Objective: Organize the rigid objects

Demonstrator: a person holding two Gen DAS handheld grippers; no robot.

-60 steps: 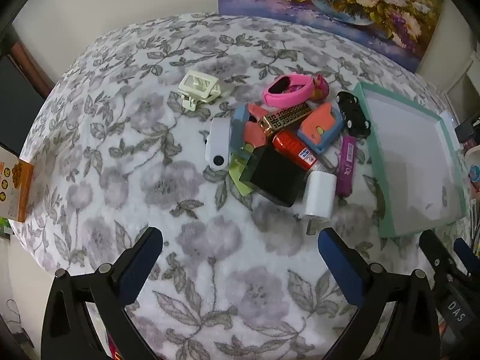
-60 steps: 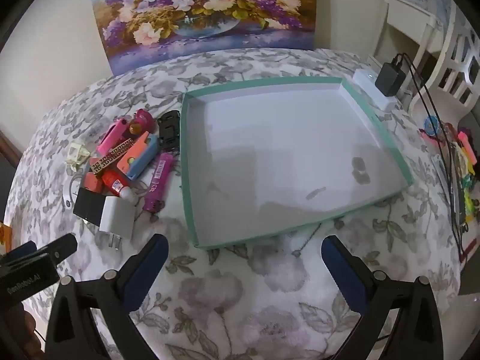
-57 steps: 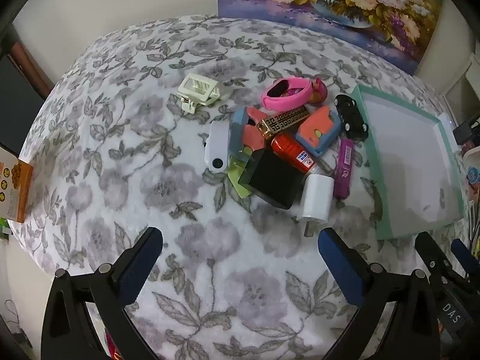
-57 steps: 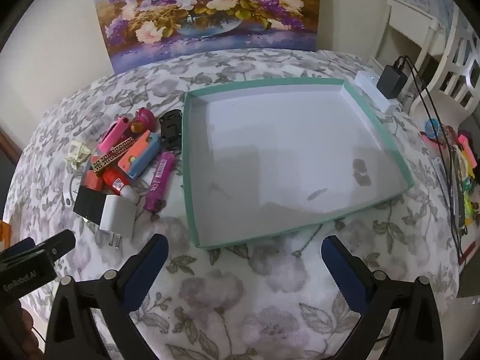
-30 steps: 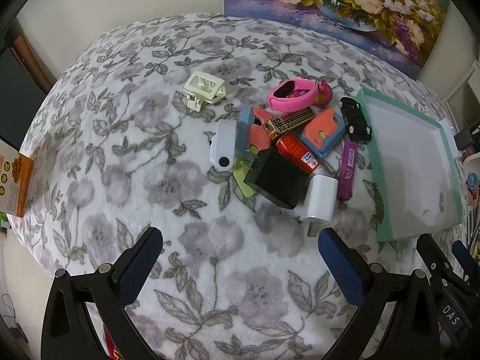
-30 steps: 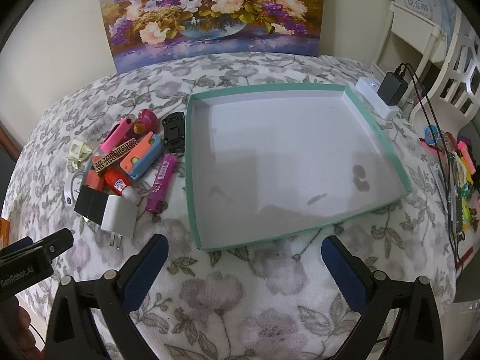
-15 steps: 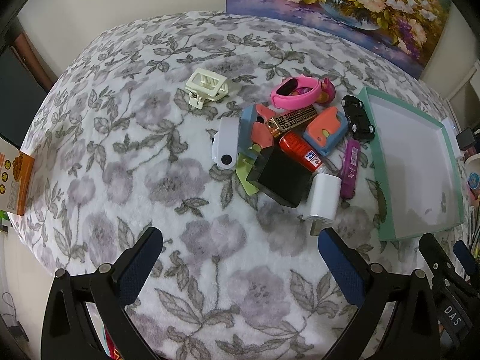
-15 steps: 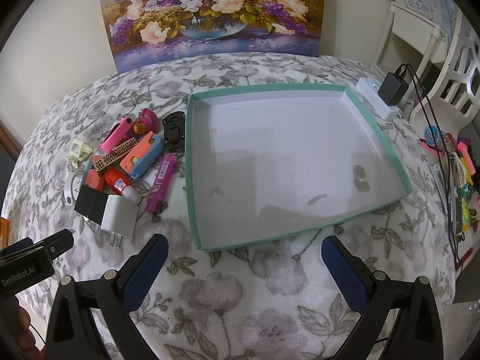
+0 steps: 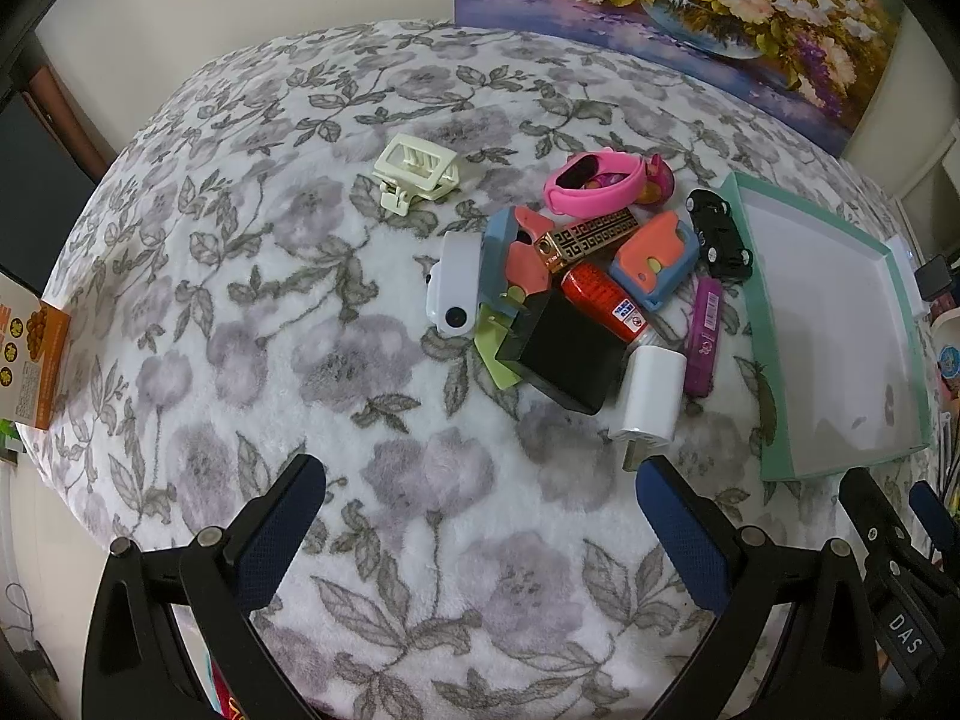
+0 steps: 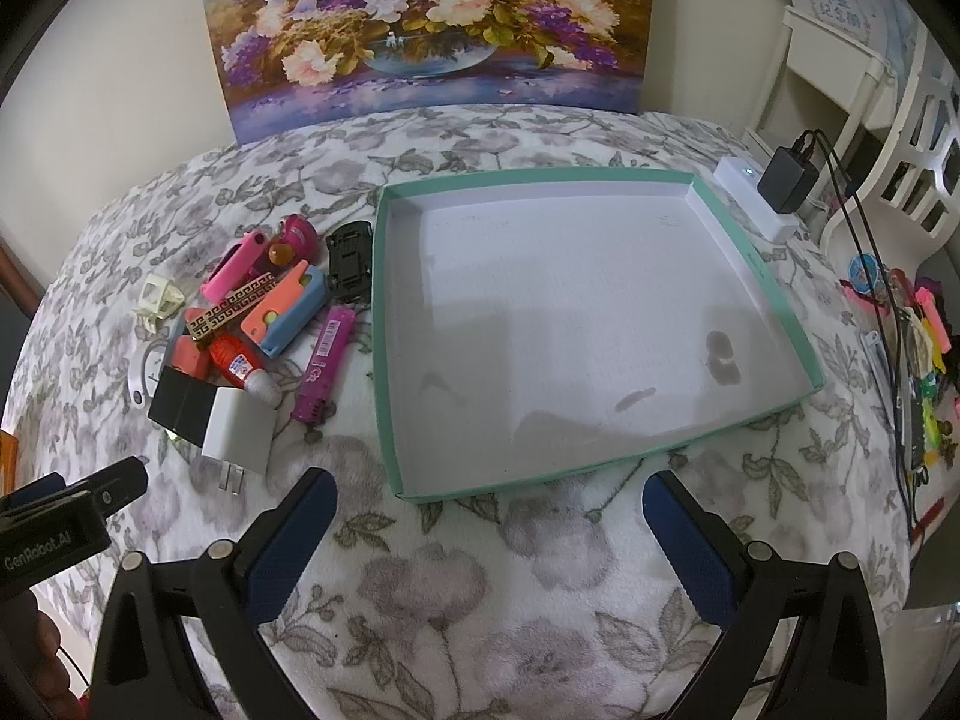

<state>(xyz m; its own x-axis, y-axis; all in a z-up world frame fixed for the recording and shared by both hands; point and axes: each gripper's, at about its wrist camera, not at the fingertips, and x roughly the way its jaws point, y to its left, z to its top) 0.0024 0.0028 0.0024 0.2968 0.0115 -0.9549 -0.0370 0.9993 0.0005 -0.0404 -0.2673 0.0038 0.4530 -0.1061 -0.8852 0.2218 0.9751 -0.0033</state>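
Note:
A heap of small rigid objects lies on the floral cloth: a white charger [image 9: 651, 399] [image 10: 237, 429], a black box [image 9: 567, 354] [image 10: 180, 405], a red tube [image 9: 606, 303], a magenta lighter [image 9: 703, 336] [image 10: 324, 363], a pink wristband [image 9: 591, 183], a black toy car [image 9: 717, 234] [image 10: 351, 258] and a cream hair claw [image 9: 417, 171]. An empty teal tray [image 10: 774, 276] [image 9: 906, 300] sits to their right. My left gripper [image 9: 480, 522] hovers open before the heap. My right gripper [image 10: 489, 531] is open in front of the tray's near rim.
A flower painting [image 10: 432, 18] leans on the wall behind the table. A white power strip with a black adapter [image 10: 786, 177] and its cables lie right of the tray, beside bright clutter [image 10: 924, 360]. An orange carton [image 9: 39, 360] stands at the left edge.
Both views have shifted only slightly; the left gripper has drifted a little left and back from the heap. Nothing on the table has moved, and both grippers stay open.

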